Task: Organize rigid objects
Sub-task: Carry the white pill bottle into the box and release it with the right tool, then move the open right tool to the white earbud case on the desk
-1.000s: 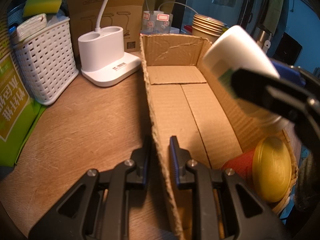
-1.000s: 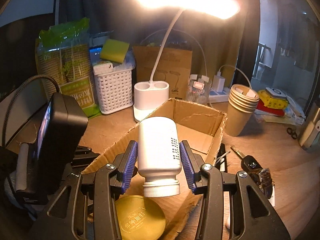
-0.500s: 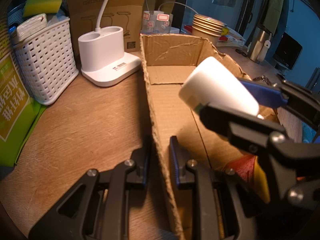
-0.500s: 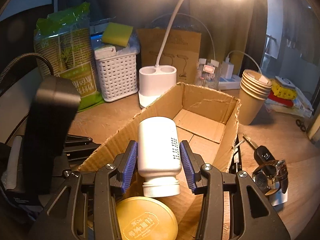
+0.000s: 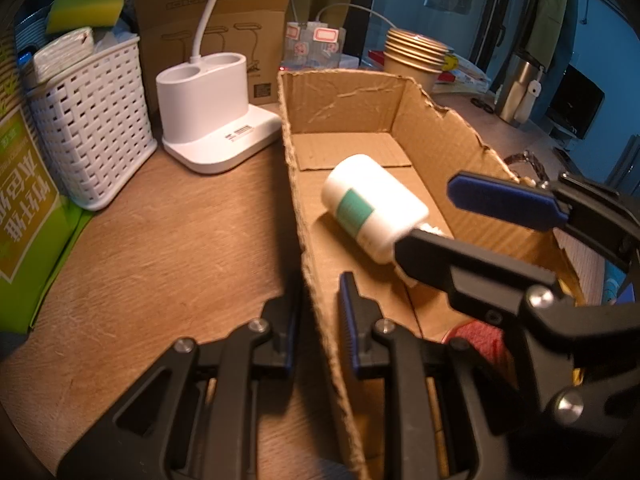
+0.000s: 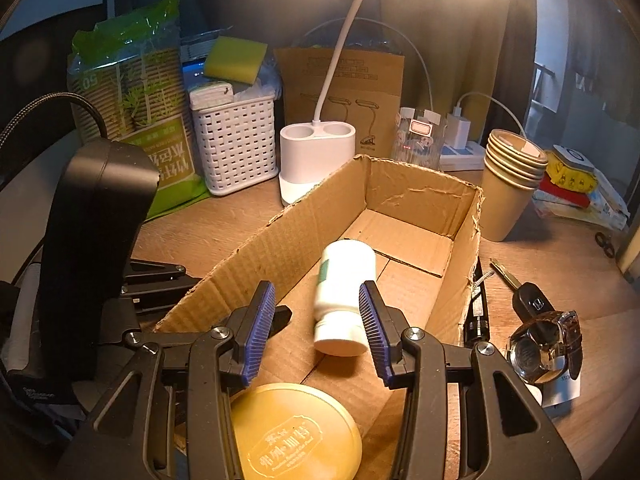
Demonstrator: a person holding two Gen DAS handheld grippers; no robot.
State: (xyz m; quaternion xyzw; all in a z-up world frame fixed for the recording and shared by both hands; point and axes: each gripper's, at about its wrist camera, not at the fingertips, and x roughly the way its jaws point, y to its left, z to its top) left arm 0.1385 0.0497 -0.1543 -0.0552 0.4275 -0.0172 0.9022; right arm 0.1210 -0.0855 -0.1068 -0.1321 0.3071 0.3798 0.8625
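White bottle point(image 6: 345, 292) lies on its side on the floor of the cardboard box point(image 6: 464, 216), mid-length, cap toward the near end. Right gripper point(image 6: 318, 330) is released: pads apart, bottle between them untouched. Left gripper point(image 5: 318, 320) is clenched on the box's left wall near its near corner. Gold-lidded tin point(image 6: 296, 432) sits at the near end. Left out by the box's right wall: key fob point(image 6: 532, 306), watch point(image 6: 548, 344), dark pen-like item point(image 6: 477, 308).

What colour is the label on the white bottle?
Green label, best seen from the left wrist view.
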